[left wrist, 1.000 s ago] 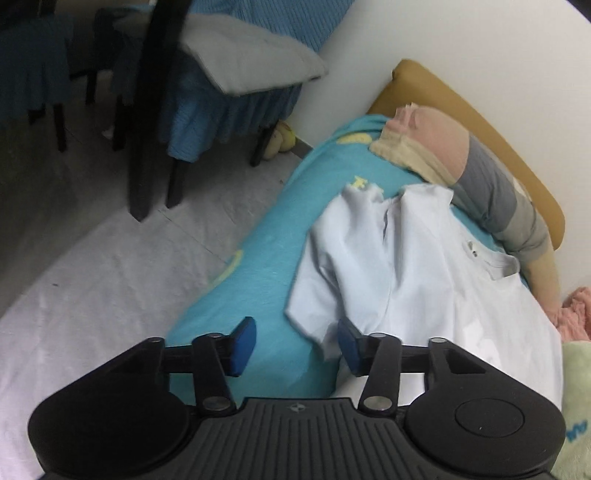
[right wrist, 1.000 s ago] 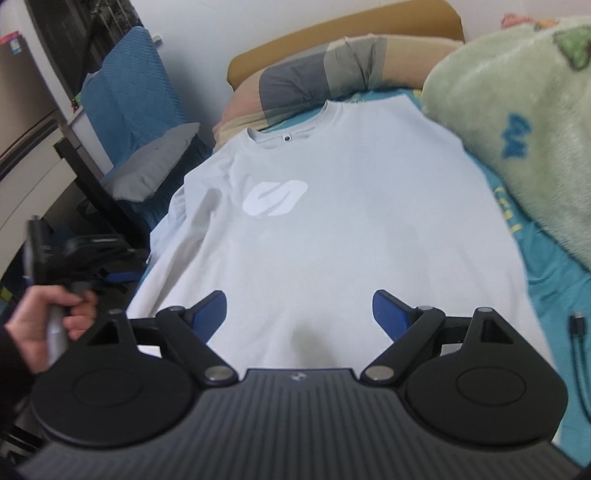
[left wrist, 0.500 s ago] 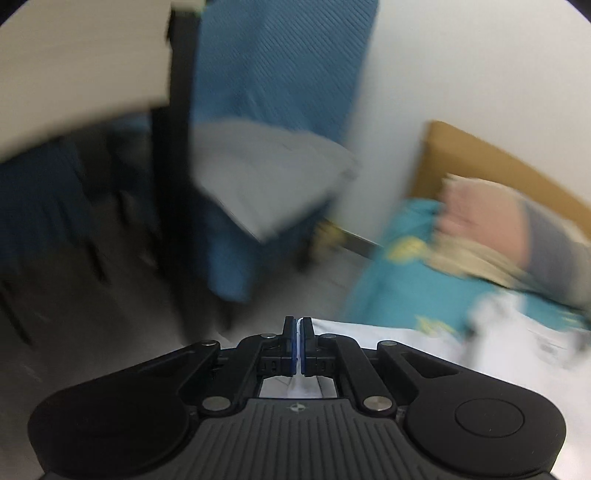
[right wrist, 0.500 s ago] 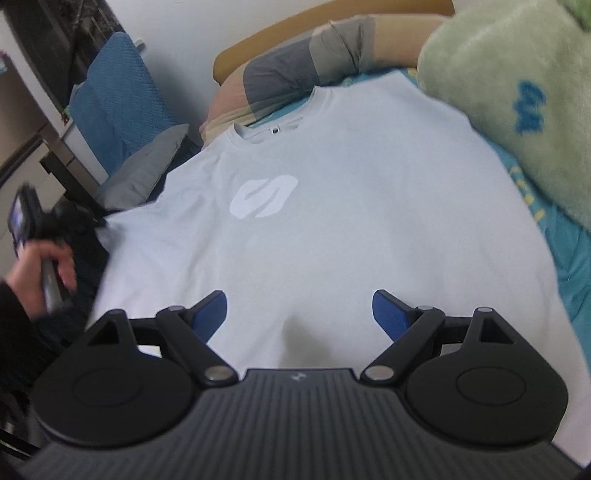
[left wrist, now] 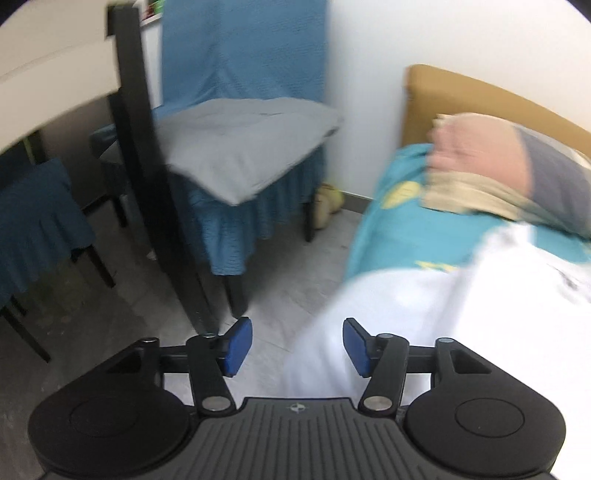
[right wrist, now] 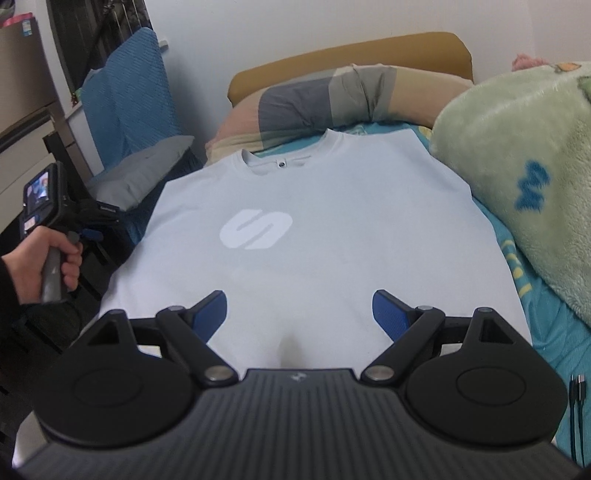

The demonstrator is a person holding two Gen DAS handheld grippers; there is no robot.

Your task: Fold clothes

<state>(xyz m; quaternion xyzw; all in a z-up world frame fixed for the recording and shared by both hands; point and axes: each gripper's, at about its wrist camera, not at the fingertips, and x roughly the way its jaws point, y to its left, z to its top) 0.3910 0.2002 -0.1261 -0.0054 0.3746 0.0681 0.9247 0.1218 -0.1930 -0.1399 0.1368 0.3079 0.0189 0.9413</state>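
Pulled flat since earlier, shirt point(right wrist: 314, 236) lies on bed point(right wrist: 554, 332); left gripper point(left wrist: 297, 345) jaws opening, empty, right gripper point(right wrist: 299, 314) wide, empty; overhanging sleeve may slide off.

Left tongs point(left wrist: 297, 346) opening, nothing pinched, gripped by a hand point(right wrist: 44, 258); right tongs point(right wrist: 299, 314) spread wide, empty.

We see a white wall point(left wrist: 406, 33), grey tiled floor point(left wrist: 280, 273), a blue-covered chair point(left wrist: 240, 110) and the bed's ochre headboard point(right wrist: 343, 59).
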